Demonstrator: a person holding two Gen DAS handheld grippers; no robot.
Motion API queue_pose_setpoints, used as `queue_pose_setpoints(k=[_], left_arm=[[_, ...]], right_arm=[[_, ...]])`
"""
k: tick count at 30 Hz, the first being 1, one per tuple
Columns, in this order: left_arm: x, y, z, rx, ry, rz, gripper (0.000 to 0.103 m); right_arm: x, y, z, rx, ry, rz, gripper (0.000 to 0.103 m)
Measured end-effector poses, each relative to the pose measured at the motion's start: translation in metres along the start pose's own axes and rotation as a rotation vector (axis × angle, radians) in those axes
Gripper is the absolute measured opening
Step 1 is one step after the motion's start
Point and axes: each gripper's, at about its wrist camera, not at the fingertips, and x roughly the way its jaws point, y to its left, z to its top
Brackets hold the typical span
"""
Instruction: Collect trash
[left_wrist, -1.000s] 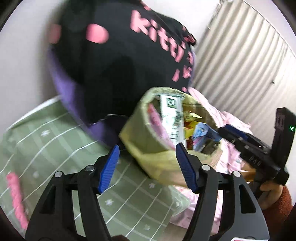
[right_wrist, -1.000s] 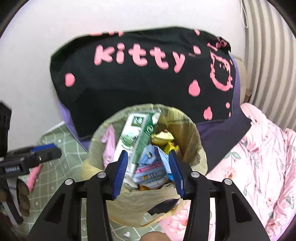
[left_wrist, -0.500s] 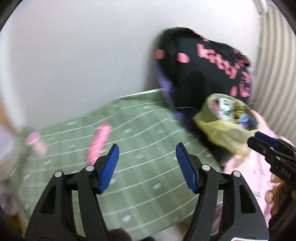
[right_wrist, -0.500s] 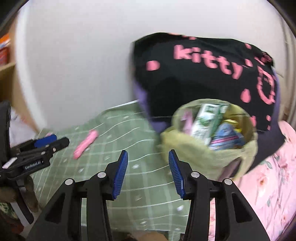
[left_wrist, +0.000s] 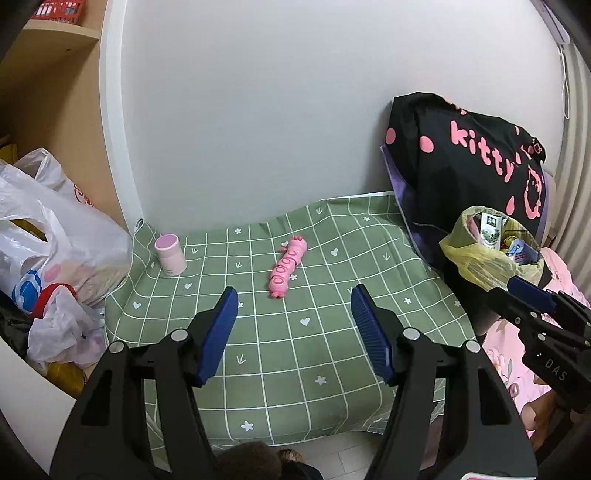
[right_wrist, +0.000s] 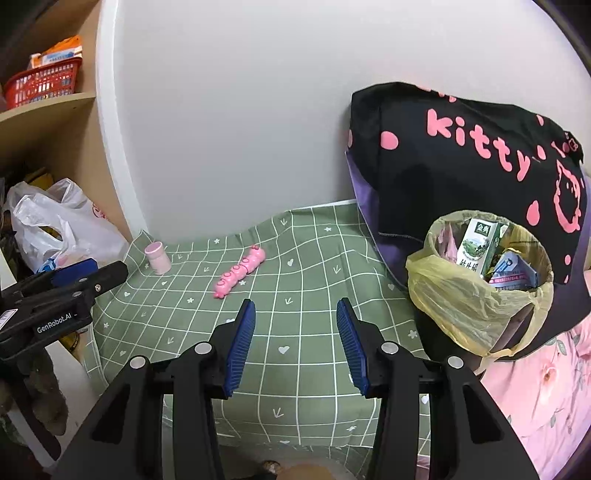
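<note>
A low bench (left_wrist: 295, 350) covered in a green checked cloth stands against a white wall. Two pink things lie on it. A pink caterpillar-shaped piece (left_wrist: 287, 266) (right_wrist: 240, 271) lies flat near the middle. A small pink pot (left_wrist: 170, 254) (right_wrist: 158, 257) stands upright near the far left corner, well apart from the first.

Both look like light, rigid plastic. The long piece seems best pinched across its narrow middle; its smooth, bumpy sides could slip. The pot looks easy to tip, so a hold around its round body would probably serve.

The left gripper (left_wrist: 293, 325) hovers above the bench with fingers spread wide and nothing between them. The right gripper (right_wrist: 295, 332) hovers likewise, fingers apart and empty.

At the right edge stands a bin (left_wrist: 495, 254) (right_wrist: 480, 280) lined with a yellow bag, already holding cartons and wrappers. Behind it leans a black bag (right_wrist: 480, 147) with pink "kitty" lettering. A pink floral cover (right_wrist: 546, 387) lies lower right. White plastic bags (left_wrist: 48, 236) crowd the left side beside a wooden shelf (right_wrist: 48, 110).

Nothing stands between the fingers and either pink thing.
</note>
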Motion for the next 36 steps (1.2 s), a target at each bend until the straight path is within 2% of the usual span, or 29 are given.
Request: queue_pose_setpoints(k=[16, 36], left_arm=[[0.001, -0.021, -0.005, 0.03, 0.028, -0.076, 0.06], [0.0, -0.028, -0.007, 0.036, 0.029, -0.101, 0.06]], right_arm=[[-0.012, -0.009, -0.008, 0.011, -0.003, -0.036, 0.043], [-0.018, -0.018, -0.012, 0.026, -0.008, -0.052, 0.043]])
